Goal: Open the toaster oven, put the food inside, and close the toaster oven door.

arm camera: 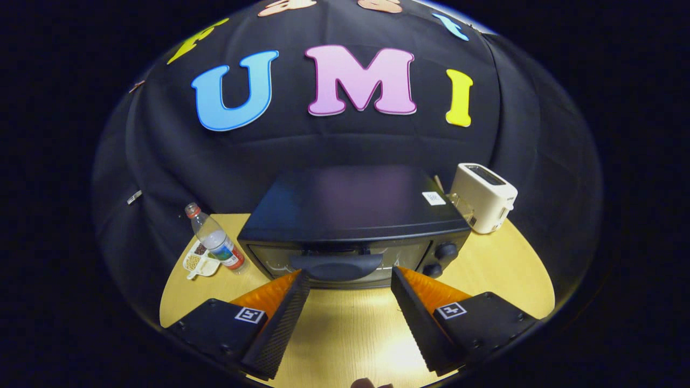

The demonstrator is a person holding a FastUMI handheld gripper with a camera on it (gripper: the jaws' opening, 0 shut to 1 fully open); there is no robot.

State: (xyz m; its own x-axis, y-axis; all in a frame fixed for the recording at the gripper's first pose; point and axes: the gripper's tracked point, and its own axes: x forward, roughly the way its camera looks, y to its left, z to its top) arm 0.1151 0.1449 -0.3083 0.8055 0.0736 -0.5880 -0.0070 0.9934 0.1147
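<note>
Your tongs [350, 280] stand spread and hold nothing, with the toaster oven [353, 226] just ahead of them at the back of the worktop [350, 334], its door shut and the door handle [335, 265] between the fingertips. Judge the door stiff, hinged and its glass fragile, so take it by that handle. The small food tray [200, 262] looks light and sits beside the bottle [216, 241] near the worktop's left edge.

Glossy black metal toaster oven [353, 215], smooth pale wood table [496, 264], glossy white plastic toaster [485, 196], matt cloth wall [172, 156].
</note>
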